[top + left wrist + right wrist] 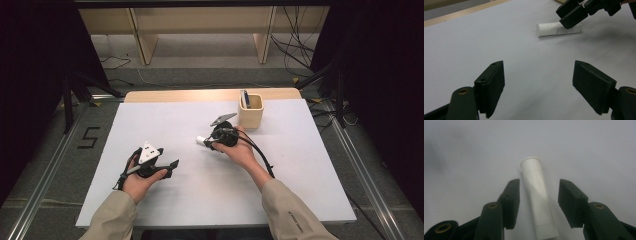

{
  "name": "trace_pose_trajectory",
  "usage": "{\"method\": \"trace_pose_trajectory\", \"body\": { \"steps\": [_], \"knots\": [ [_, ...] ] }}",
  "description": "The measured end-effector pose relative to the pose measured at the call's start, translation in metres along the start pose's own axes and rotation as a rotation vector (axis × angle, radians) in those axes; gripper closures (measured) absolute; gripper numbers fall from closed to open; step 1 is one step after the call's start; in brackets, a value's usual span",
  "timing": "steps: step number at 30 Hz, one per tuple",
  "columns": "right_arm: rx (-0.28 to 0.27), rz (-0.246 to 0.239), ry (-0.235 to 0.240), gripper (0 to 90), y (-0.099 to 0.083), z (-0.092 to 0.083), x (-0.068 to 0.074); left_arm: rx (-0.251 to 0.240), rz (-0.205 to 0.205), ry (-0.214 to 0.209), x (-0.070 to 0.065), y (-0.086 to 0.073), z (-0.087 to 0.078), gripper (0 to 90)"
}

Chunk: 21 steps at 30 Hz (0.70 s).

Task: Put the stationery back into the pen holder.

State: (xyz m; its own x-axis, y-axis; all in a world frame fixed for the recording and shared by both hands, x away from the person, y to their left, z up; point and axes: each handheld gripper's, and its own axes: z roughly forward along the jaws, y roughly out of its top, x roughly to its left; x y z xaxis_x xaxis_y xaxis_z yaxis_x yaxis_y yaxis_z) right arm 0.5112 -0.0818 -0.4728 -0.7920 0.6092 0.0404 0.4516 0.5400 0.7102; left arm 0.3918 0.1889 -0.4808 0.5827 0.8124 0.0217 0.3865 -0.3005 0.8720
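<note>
one white tube, one cup (something blue inside), two grippers.

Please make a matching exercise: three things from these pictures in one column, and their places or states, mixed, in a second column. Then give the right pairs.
Things:
1. white plastic tube
2. beige square cup
3. left gripper

Places or states:
A. stands at the far edge of the white table, with something upright inside
B. jaws wide apart over bare table, nothing between them
C. lies flat between the jaws of the right gripper, gaps on both sides

Pairs: 1-C, 2-A, 3-B
</note>
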Motion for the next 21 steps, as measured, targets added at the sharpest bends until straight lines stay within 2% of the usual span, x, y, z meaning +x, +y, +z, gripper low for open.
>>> {"method": "trace_pose_trajectory", "body": {
  "steps": [8, 18, 21],
  "knots": [
    [0.016, -0.022, 0.001, 54.3, -0.0011, 0.0027, -0.0014, -0.001, 0.000, 0.000, 0.0000, 0.0000, -0.0001, 25.6],
    [0.064, -0.071, 0.007, 56.5, -0.0023, 0.0050, -0.0055, 0.000, 0.001, 0.000, 0.0000, 0.0000, 0.0000, 25.6],
    [0.075, -0.070, 0.016, 57.6, -0.0023, 0.0052, -0.0062, 0.000, 0.001, 0.000, -0.0001, 0.0000, 0.0000, 25.6]
  ]
}}
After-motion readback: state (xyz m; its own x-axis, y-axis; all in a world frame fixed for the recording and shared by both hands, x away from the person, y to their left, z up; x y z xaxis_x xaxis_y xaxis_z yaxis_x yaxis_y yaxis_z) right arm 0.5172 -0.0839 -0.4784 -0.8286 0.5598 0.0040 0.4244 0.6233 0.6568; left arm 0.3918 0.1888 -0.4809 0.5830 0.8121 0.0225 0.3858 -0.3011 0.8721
